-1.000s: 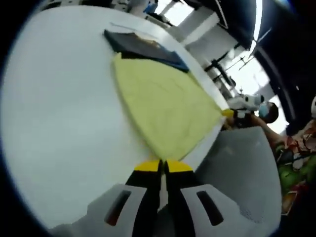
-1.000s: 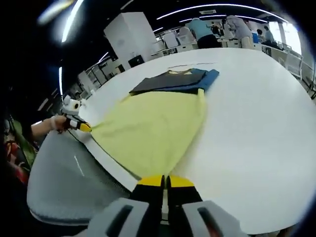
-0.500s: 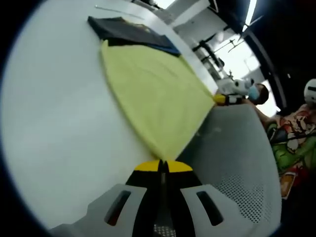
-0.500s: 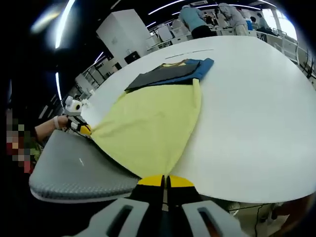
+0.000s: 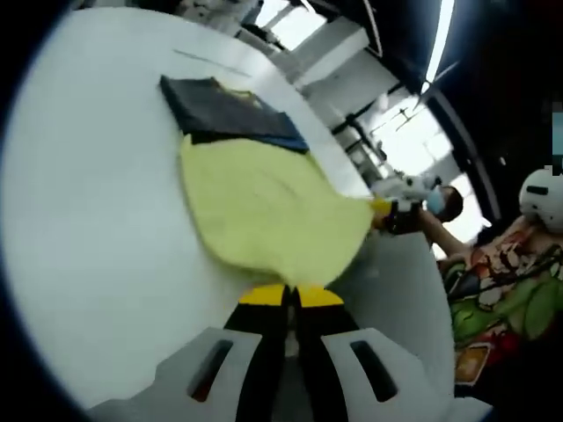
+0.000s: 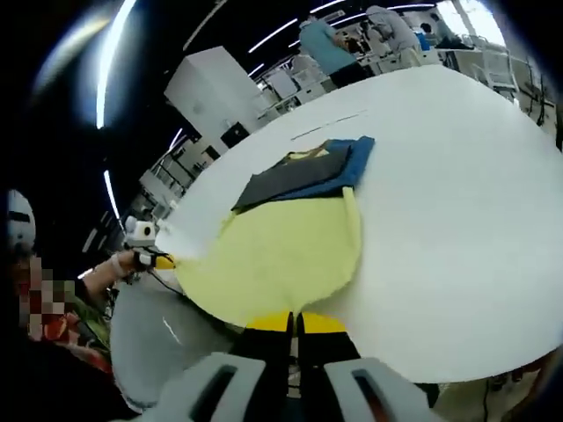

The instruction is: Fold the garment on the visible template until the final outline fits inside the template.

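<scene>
A pale yellow garment [image 5: 268, 207] lies spread on the white table [image 5: 88, 220], its far edge against a folded stack of dark and blue cloth [image 5: 224, 110]. My left gripper [image 5: 288, 297] is shut on the garment's near corner. In the right gripper view the same yellow garment [image 6: 281, 255] reaches from the dark and blue stack [image 6: 303, 171] to my right gripper [image 6: 293, 323], which is shut on its near corner. The right gripper [image 5: 387, 211] also shows in the left gripper view, pinching the other corner. The left gripper [image 6: 149, 258] shows likewise at the left of the right gripper view.
A grey mesh chair seat [image 5: 396, 299] sits just off the table edge, also seen as a grey chair [image 6: 163, 338] in the right gripper view. People stand at benches [image 6: 352, 44] beyond the far side of the table. A thin line [image 6: 330, 126] is marked behind the stack.
Both grippers have lifted and carried the garment's near edge toward the stack. The yellow cloth looks shorter and slack, with its near edge raised off the table rim.
</scene>
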`<state>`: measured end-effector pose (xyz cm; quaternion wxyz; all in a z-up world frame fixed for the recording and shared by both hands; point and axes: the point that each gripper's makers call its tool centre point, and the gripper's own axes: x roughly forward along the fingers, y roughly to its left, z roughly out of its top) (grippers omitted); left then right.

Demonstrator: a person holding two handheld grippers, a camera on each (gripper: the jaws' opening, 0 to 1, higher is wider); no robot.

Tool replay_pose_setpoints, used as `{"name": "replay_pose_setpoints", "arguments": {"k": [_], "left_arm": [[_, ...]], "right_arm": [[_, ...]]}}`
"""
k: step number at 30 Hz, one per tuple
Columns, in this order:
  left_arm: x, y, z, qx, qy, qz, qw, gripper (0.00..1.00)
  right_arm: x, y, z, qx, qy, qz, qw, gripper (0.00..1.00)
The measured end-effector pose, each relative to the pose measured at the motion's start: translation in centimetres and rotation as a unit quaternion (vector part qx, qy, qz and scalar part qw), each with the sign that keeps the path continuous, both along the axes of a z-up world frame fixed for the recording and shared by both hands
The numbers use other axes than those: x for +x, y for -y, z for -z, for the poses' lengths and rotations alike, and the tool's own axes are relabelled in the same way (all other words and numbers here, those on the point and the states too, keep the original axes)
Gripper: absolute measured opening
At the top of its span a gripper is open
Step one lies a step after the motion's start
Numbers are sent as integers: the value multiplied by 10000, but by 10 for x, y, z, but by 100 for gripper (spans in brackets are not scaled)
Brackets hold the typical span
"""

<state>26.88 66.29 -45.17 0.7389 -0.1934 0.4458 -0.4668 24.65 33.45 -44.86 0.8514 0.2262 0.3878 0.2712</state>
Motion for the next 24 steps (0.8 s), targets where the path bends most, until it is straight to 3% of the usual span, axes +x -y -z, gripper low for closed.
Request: {"name": "replay_pose_setpoints", "arguments": {"k": [5, 7, 10, 11, 17, 20, 24], "left_arm": [[34, 7, -32, -618, 132, -498, 9968, 0], [48, 10, -41, -809, 213, -641, 9944, 0], [68, 10, -38, -701, 353, -794, 9937, 0], [74, 10, -37, -668, 409, -827, 9935, 0], [119, 12, -38, -788, 503, -1333, 9867, 0], [144, 12, -41, -977, 457, -1659, 9802, 0], [172, 11, -36, -1006, 455, -1818, 9771, 0]], "right_arm": [[32, 3, -37, 622, 238, 324, 9973, 0], [43, 5, -43, 596, 320, 310, 9972, 0], [64, 5, -48, 341, 483, 236, 9980, 0], [66, 5, -49, 343, 494, 232, 9979, 0], [124, 10, -45, 343, 606, 381, 9968, 0], [144, 12, -42, 302, 601, 444, 9967, 0], [171, 18, -39, 351, 565, 594, 9960, 0]]}}
